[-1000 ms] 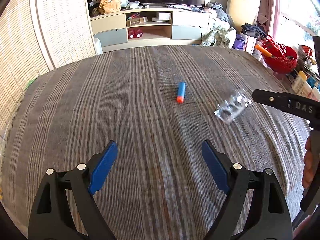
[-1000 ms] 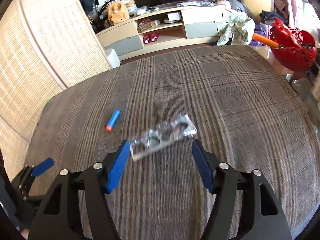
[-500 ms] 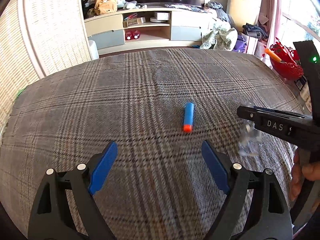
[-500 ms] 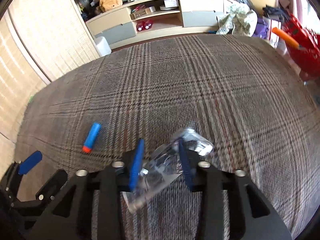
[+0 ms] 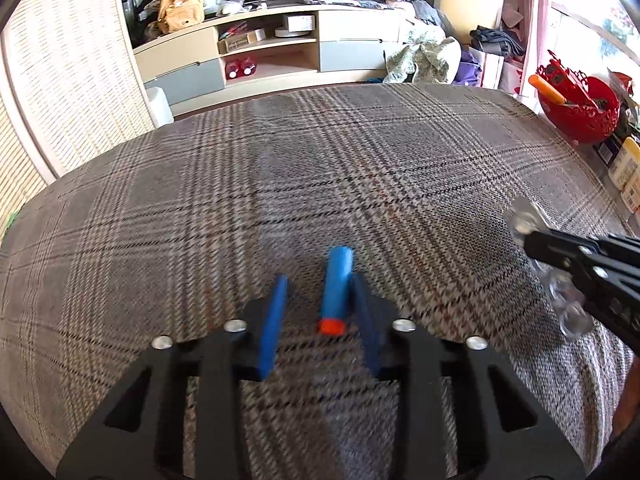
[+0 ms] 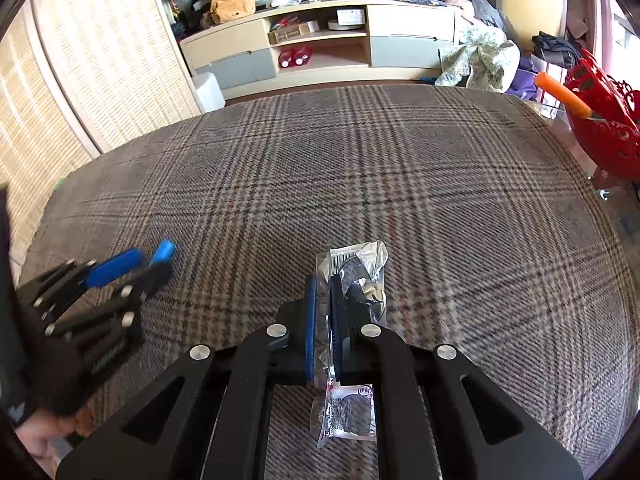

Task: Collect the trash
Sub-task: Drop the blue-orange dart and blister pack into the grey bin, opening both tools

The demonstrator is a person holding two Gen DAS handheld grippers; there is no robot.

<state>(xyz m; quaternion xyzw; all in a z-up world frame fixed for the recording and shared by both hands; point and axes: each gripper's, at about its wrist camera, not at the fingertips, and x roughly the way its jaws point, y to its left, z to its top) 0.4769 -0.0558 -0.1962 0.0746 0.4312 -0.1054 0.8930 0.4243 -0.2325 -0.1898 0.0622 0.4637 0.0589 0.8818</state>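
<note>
A blue foam dart with an orange tip (image 5: 336, 288) lies on the plaid cloth (image 5: 320, 168). My left gripper (image 5: 319, 280) straddles it and its jaws are closing. The right pad touches the dart, while a gap still shows at the left pad. The right wrist view shows the same gripper (image 6: 148, 266) low on the left, with the dart (image 6: 164, 250) poking out past it. My right gripper (image 6: 323, 280) is shut on a clear plastic wrapper (image 6: 360, 264), pinched edge-on and hanging below the fingers. In the left wrist view that wrapper (image 5: 568, 308) sits in the black gripper at the right edge.
A red openwork basket (image 5: 576, 108) with an orange stick stands beyond the cloth's right edge, bottles (image 5: 628, 168) beside it. A low TV cabinet (image 6: 320, 48) and a heap of clothes (image 6: 480, 60) lie past the far edge. A woven screen (image 5: 68, 72) stands on the left.
My left gripper moved forward over the dart and its jaws narrowed around it. My right gripper closed on the wrapper and turned it edge-on.
</note>
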